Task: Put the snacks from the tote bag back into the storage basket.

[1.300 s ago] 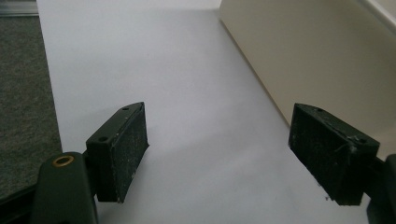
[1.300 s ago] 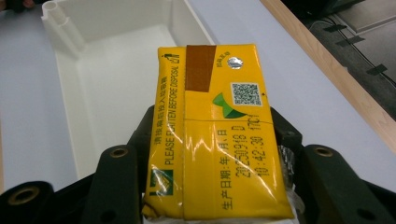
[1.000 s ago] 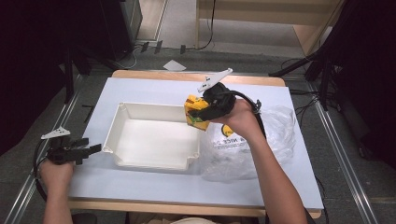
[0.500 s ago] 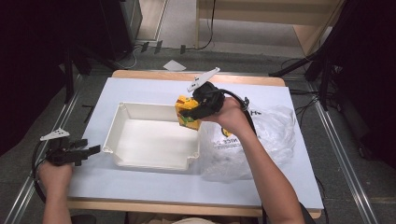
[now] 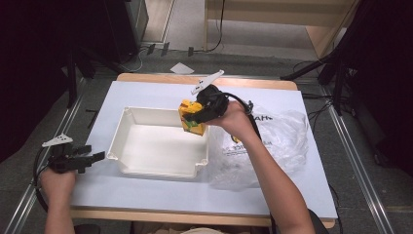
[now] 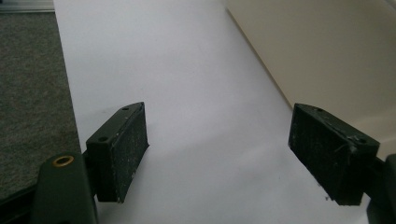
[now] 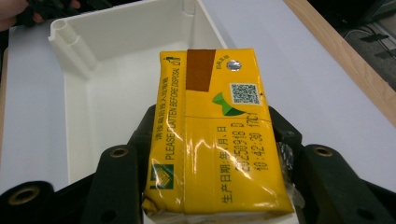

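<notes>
A yellow drink carton with a brown panel and a QR code hangs over the far right corner of the white bin. My right gripper is shut on it, its black jaws clamping both long sides. In the right gripper view the bin's hollow lies below and beyond the carton. My left gripper rests at the table's left edge, open, with bare white tabletop between its fingers.
A crumpled clear plastic bag lies right of the bin, under the right forearm. The white table surface has a wooden far edge. Grey floor and metal rails flank both sides. The bin wall stands right of the left gripper.
The right hand has carried the carton leftward and slightly down, from the bin's right rim to over its corner. The left hand has stayed put.
</notes>
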`<state>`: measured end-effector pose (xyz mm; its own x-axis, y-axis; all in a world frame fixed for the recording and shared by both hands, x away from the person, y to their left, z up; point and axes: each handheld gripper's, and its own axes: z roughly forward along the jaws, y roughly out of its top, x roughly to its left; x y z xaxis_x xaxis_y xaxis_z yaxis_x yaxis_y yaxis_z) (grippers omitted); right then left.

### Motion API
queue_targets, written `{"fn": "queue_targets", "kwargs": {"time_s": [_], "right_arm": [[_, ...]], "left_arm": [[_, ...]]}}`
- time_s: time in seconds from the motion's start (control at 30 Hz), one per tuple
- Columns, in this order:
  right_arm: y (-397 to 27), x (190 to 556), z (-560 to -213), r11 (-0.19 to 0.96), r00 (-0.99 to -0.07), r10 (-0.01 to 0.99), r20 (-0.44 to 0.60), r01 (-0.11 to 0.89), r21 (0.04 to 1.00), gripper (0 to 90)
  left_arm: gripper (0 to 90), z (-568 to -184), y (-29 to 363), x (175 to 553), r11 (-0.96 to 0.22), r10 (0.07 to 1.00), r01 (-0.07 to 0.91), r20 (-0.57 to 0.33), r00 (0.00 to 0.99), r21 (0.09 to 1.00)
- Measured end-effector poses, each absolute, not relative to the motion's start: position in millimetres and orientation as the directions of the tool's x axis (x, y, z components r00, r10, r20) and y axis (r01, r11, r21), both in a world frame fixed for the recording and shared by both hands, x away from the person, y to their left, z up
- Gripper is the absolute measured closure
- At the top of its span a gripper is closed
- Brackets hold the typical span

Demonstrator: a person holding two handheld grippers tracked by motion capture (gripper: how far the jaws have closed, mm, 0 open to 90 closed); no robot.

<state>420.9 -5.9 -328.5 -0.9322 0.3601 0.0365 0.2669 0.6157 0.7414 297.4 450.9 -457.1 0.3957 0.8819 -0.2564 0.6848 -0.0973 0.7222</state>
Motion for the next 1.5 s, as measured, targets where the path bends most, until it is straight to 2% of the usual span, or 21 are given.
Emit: {"fn": "queue_targets", "kwargs": {"time_s": [0.27, 0.53, 1.17, 1.5], "right_arm": [[8, 425, -346, 0.627, -0.938, 0.344, 0.038, 0.26, 0.735, 52.3], [12, 435, -368, 0.639, -0.927, 0.37, 0.055, 0.297, 0.709, 52.3], [15, 449, -396, 0.661, -0.908, 0.414, 0.068, 0.351, 0.663, 52.1], [11, 452, -397, 0.663, -0.912, 0.402, 0.08, 0.35, 0.662, 51.5]], "left_arm": [[20.9, -457, 450, 298, -0.102, 0.879, 0.684, -0.256, 0.402, 0.722], [20.9, -457, 450, 298, -0.101, 0.879, 0.683, -0.257, 0.402, 0.723], [20.9, -457, 449, 299, -0.106, 0.877, 0.685, -0.257, 0.405, 0.721], [20.9, -457, 448, 298, -0.104, 0.878, 0.685, -0.257, 0.404, 0.721]]}}
